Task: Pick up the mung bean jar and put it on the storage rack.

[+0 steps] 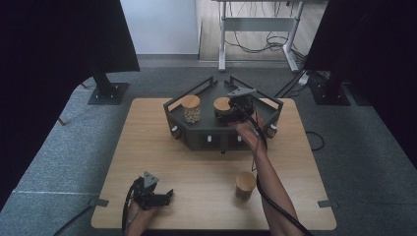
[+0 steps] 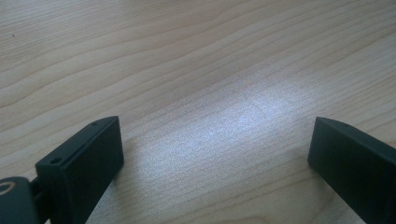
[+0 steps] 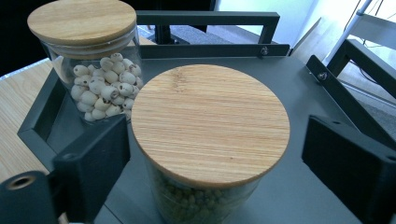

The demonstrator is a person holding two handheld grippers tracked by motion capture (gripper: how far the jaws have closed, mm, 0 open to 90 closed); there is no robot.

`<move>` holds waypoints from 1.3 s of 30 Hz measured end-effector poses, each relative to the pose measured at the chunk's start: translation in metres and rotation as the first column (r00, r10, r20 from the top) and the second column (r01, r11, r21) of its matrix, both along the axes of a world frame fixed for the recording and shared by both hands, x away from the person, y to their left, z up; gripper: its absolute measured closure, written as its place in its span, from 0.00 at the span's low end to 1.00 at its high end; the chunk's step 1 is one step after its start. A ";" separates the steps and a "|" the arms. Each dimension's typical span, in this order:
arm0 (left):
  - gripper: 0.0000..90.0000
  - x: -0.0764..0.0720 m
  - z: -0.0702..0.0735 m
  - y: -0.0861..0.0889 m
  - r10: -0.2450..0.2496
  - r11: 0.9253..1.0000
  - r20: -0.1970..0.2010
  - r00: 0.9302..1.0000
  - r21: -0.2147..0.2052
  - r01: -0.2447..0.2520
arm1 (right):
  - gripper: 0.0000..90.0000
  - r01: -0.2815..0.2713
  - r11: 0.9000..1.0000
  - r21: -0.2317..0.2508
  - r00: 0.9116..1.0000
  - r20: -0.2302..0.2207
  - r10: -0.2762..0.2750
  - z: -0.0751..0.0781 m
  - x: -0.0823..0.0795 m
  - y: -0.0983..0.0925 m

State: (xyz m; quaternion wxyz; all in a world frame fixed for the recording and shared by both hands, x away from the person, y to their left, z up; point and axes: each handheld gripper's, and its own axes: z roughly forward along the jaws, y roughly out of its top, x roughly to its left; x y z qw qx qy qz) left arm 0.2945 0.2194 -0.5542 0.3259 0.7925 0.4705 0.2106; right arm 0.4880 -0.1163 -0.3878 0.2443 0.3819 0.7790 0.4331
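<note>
A glass jar of green beans [image 3: 210, 123] with a round wooden lid stands on the dark grey tray [image 3: 299, 70]. My right gripper [image 3: 217, 149] is open with this jar between its jaws; the right jaw stands clear of the lid. In the high view the right gripper [image 1: 223, 112] reaches over the tray [image 1: 196, 135] to this jar [image 1: 222, 104]. A second jar of white seeds [image 3: 93, 70] stands behind it, at the tray's left in the high view [image 1: 192, 109]. My left gripper [image 2: 215, 149] is open above bare wood, near the table's front left [image 1: 169, 195].
A third wooden-lidded jar [image 1: 245, 185] stands on the table [image 1: 206, 167] in front of the tray, next to my right forearm. The tray has raised rails around its rim. Black stands and a white desk frame lie beyond the table.
</note>
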 end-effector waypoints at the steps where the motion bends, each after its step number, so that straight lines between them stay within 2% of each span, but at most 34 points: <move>1: 0.03 0.000 0.000 0.000 0.000 1.000 0.000 1.000 0.000 0.000 | 0.05 0.000 1.000 0.002 1.000 -0.002 0.000 0.001 0.000 0.000; 7: 0.03 0.000 0.000 0.000 0.001 1.000 0.000 1.000 -0.001 -0.001 | 0.03 0.003 1.000 0.029 1.000 -0.004 -0.003 0.004 -0.006 -0.004; 10: 0.03 0.000 0.000 0.000 0.001 1.000 0.001 1.000 -0.001 -0.001 | 0.03 0.005 0.998 0.057 1.000 -0.030 -0.003 0.004 -0.008 -0.008; 14: 0.03 0.000 0.000 0.000 0.001 1.000 0.001 1.000 -0.001 -0.001 | 0.07 -0.006 0.997 0.078 0.999 -0.035 0.008 0.004 -0.011 -0.013; 21: 0.03 0.000 0.000 0.000 0.000 1.000 0.001 1.000 0.000 0.000 | 0.09 -0.008 0.992 0.122 1.000 -0.016 0.010 0.006 -0.018 -0.020; 29: 0.03 0.000 0.000 0.000 -0.001 1.000 0.001 1.000 0.000 0.001 | 0.15 -0.027 0.992 0.122 0.999 0.027 0.024 0.012 -0.029 -0.025; 33: 0.03 0.000 0.000 0.000 -0.001 1.000 0.001 1.000 0.000 0.001 | 0.14 -0.006 0.990 0.141 1.000 0.009 0.004 0.014 -0.033 -0.030; 39: 0.03 0.000 0.000 0.000 -0.001 1.000 0.001 1.000 0.001 0.001 | 0.09 0.029 0.992 0.125 0.999 0.018 -0.031 0.015 -0.039 -0.034</move>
